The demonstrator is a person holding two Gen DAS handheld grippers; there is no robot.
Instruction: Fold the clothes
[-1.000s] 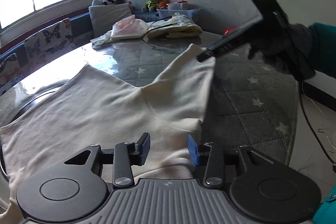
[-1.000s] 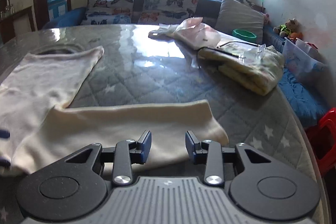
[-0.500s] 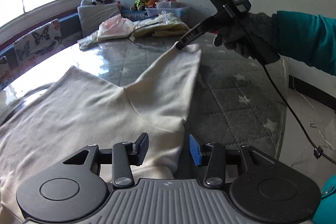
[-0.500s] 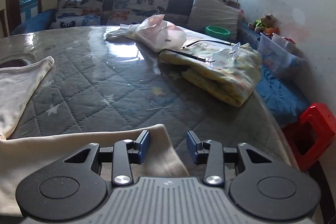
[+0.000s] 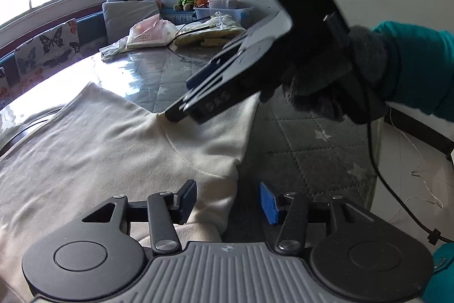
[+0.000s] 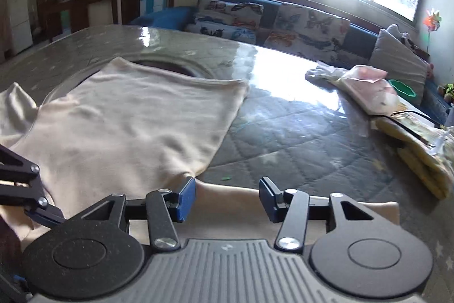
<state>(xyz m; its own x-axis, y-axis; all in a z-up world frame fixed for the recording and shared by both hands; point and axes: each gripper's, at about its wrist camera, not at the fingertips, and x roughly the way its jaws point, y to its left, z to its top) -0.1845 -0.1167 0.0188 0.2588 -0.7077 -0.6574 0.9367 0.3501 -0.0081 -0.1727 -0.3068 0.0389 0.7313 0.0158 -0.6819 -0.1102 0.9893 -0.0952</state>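
A cream long-sleeved shirt (image 5: 99, 149) lies spread flat on the grey quilted table (image 5: 312, 144). My left gripper (image 5: 227, 199) hovers low over its near shoulder edge. Its jaws are opening, the cloth lies under and between them, and the pads do not press on it. A gloved hand in a teal sleeve holds my right gripper (image 5: 177, 115), whose tip is at the shirt's armpit. In the right wrist view the right gripper (image 6: 227, 198) is over the sleeve beside the shirt body (image 6: 136, 127). Its jaws are opening with nothing pinched.
A folded yellow cloth (image 6: 420, 149) and a pink plastic bag (image 5: 147, 33) lie at the table's far side. A sofa with butterfly cushions (image 6: 283, 22) runs behind. The table's edge (image 5: 371, 161) is close on the right, with a cable hanging there.
The right gripper has swung from the sleeve's far end back to the armpit, its view turning toward the shirt body. Both grippers' jaws stand wider. The left gripper has stayed put.
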